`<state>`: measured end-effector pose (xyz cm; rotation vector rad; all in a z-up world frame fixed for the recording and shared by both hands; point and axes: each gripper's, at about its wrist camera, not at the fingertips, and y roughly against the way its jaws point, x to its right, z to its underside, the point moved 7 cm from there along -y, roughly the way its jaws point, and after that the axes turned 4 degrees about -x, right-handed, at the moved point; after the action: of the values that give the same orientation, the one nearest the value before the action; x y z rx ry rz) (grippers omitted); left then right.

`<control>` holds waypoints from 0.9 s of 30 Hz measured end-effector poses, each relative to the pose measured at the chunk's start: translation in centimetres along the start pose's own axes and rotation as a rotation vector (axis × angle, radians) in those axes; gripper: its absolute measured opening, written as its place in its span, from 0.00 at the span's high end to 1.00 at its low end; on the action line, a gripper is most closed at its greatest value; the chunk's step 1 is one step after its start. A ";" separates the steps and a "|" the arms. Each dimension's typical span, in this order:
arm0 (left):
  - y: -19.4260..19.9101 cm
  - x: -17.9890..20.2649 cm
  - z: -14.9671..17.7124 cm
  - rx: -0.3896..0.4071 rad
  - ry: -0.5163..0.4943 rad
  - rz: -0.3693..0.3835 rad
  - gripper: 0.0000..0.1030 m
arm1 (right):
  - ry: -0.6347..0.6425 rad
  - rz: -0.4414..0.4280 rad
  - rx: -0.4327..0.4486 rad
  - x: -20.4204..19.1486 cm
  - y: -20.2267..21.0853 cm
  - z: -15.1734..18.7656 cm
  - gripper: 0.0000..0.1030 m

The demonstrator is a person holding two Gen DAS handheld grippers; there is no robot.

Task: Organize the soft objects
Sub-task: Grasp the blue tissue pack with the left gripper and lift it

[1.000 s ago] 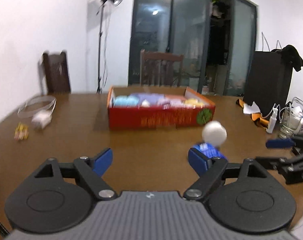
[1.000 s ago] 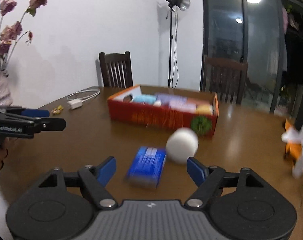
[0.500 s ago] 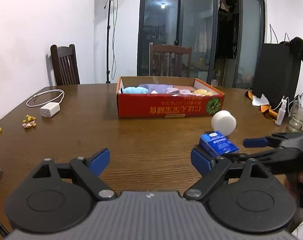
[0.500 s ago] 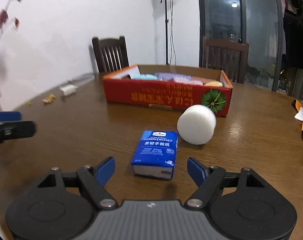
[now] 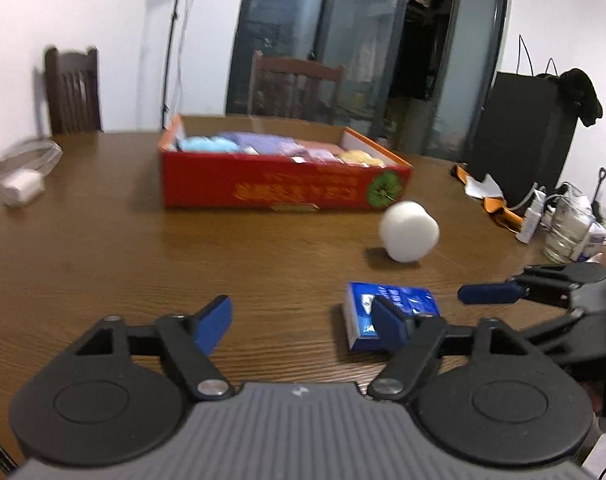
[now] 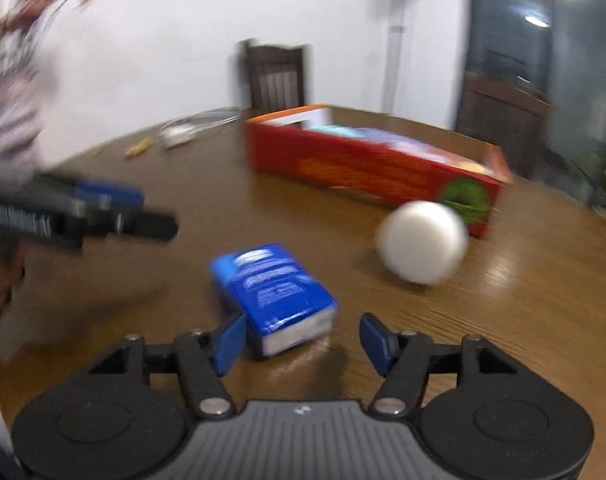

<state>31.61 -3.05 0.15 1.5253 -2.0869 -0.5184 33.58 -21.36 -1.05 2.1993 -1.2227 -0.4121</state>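
Blue tissue pack (image 6: 275, 292) is seen lying flat on table (image 6: 523, 320), near side of red box (image 6: 367, 172), white roll (image 6: 421, 242) just beside. Right gripper (image 6: 303, 340) is closing round pack's near end, pads not yet touching; left gripper (image 5: 299, 322) is closing on nothing. Risk: pack gets shoved or pinched off-centre, since it sits nearer the left pad.

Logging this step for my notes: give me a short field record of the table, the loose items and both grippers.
table: brown wood
box: red, open, soft items inside
tissue pack: blue, flat on table, partly between right gripper's fingers
white roll: loose on table, near box
right gripper: closing, not gripping pack yet
left gripper: closing, nothing between fingers
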 end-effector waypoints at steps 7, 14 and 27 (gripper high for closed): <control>-3.8 1.5 0.3 -0.076 0.156 0.160 0.66 | -0.324 -0.160 0.070 2.0 0.2 -0.3 0.56; -2.2 2.4 1.5 -0.092 0.131 0.118 0.78 | -0.415 -0.155 0.048 1.6 -1.9 0.3 0.74; -1.4 1.7 1.8 -0.076 0.159 0.121 0.76 | -0.412 -0.192 0.026 0.2 -1.1 0.7 0.79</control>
<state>31.21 -5.09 -1.79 1.3427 -1.9993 -0.4130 34.10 -21.33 -2.26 2.3356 -1.2246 -0.9708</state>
